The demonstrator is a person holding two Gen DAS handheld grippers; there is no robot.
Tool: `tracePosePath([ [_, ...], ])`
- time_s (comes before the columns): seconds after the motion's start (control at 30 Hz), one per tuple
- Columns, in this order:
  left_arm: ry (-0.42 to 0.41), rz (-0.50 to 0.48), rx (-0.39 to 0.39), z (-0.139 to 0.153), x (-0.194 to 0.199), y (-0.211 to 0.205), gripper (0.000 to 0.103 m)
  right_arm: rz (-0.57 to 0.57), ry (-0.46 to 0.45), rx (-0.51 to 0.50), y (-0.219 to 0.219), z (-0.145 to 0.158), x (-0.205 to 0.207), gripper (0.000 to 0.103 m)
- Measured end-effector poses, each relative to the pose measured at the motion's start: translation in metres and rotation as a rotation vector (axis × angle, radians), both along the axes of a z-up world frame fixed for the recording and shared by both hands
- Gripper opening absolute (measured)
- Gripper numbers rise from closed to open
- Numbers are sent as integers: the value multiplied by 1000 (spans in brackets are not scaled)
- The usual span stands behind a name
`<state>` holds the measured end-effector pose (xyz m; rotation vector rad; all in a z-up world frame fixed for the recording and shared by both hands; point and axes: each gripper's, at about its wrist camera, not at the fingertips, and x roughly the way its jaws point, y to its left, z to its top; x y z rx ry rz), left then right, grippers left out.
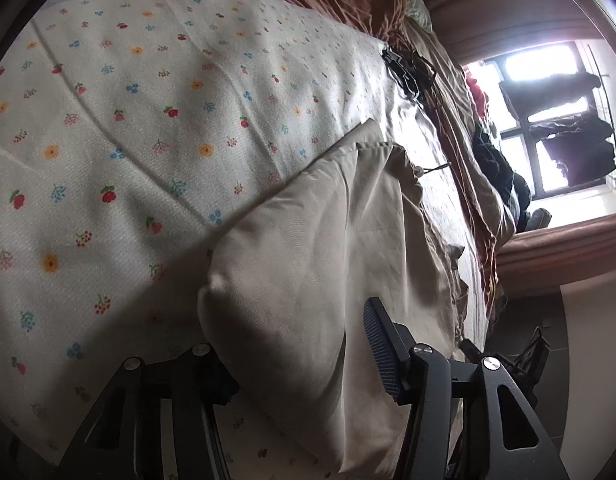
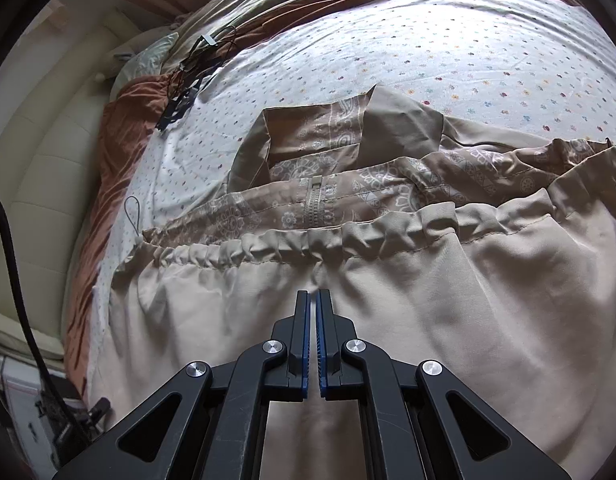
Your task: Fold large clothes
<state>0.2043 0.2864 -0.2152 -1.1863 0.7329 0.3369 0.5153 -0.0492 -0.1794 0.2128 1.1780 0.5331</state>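
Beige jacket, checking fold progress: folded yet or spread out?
Partly folded: the beige jacket has its plain hem turned up over the patterned lining.

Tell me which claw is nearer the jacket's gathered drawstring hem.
Right. The right claw sits shut just short of the gathered hem, near its middle. The left claw straddles a raised fold of the beige jacket, with the hem farther ahead.

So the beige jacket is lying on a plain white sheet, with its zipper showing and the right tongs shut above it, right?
Not quite. The sheet is not plain: it is white with a print of small flowers and berries, clearest in the left wrist view. The rest stands: the beige jacket lies on it, zipper showing, the right tongs shut above it.
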Motion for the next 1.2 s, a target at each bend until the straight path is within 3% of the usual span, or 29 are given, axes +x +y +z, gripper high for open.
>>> tracePosePath([
  [0.23, -28, -6, 35, 12, -3, 6, 16, 15, -42, 14, -12, 25, -33, 4],
  [0.37, -80, -32, 46, 26, -2, 3, 12, 21, -33, 14, -21, 26, -63, 4],
  [0.67, -205, -76, -17, 53, 12, 6, 10, 68, 7, -43, -34, 11, -137, 4],
  [0.73, -227, -85, -28, 57, 15, 6, 10, 80, 15, -50, -36, 9, -151, 10],
  [0.8, -246, -95, -32, 62, 18, 6, 10, 75, 20, -42, -41, 7, -165, 42],
  [0.83, -255, -100, -38, 64, 20, 7, 10, 73, 10, -36, -43, 7, -172, 44],
  [0.93, -277, -110, -51, 68, 21, 8, 10, 81, -27, -37, -44, 8, -189, 44],
  [1.07, -290, -116, -59, 71, 26, 8, 9, 93, -24, -24, -40, 1, -201, 20],
  [1.2, -292, -123, -62, 72, 27, 7, 9, 85, 13, -72, -30, -30, -199, 16],
])
